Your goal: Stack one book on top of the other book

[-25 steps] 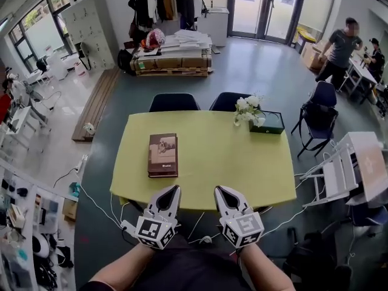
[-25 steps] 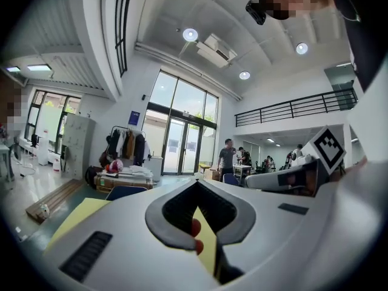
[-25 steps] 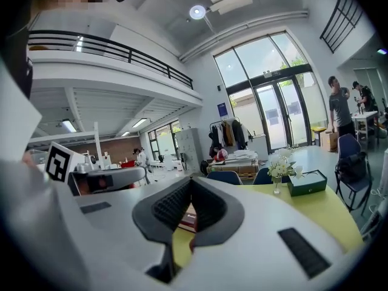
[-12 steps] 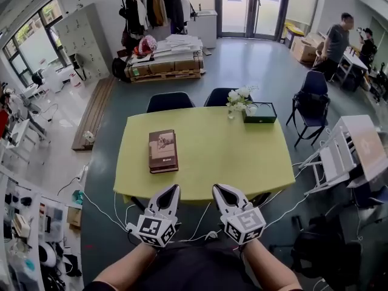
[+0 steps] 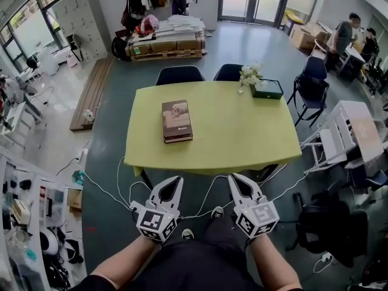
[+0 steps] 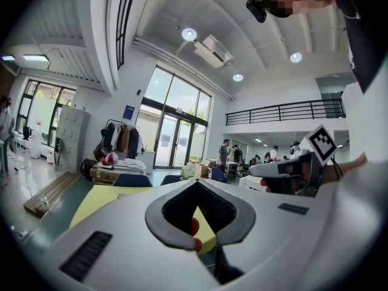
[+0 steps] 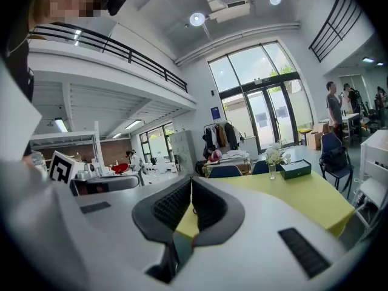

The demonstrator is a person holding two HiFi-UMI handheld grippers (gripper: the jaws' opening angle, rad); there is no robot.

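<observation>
A thick brown book (image 5: pixel 176 121) with a picture on its cover lies flat on the left half of the yellow-green table (image 5: pixel 242 138). Whether a second book lies under it, I cannot tell. Both grippers hang over the floor, short of the table's near edge and well apart from the book. My left gripper (image 5: pixel 176 179) is shut with nothing between its jaws, and so is my right gripper (image 5: pixel 233 177). In the left gripper view the left gripper (image 6: pixel 195 182) points level toward the table (image 6: pixel 106 199). In the right gripper view the right gripper (image 7: pixel 190 179) is shut before the table (image 7: pixel 297 193).
White flowers in a vase (image 5: pixel 250 76) and a green box (image 5: pixel 268 90) stand at the table's far right. Two dark chairs (image 5: pixel 179 74) are tucked at the far side. A white rack (image 5: pixel 345 144) stands to the right. Cables (image 5: pixel 200 206) trail on the floor. People (image 5: pixel 342 36) stand far right.
Both grippers and the head have drawn back from the table. The fingertips that overlapped its near edge are now over the floor, with the book farther away. Both jaws stay shut.
</observation>
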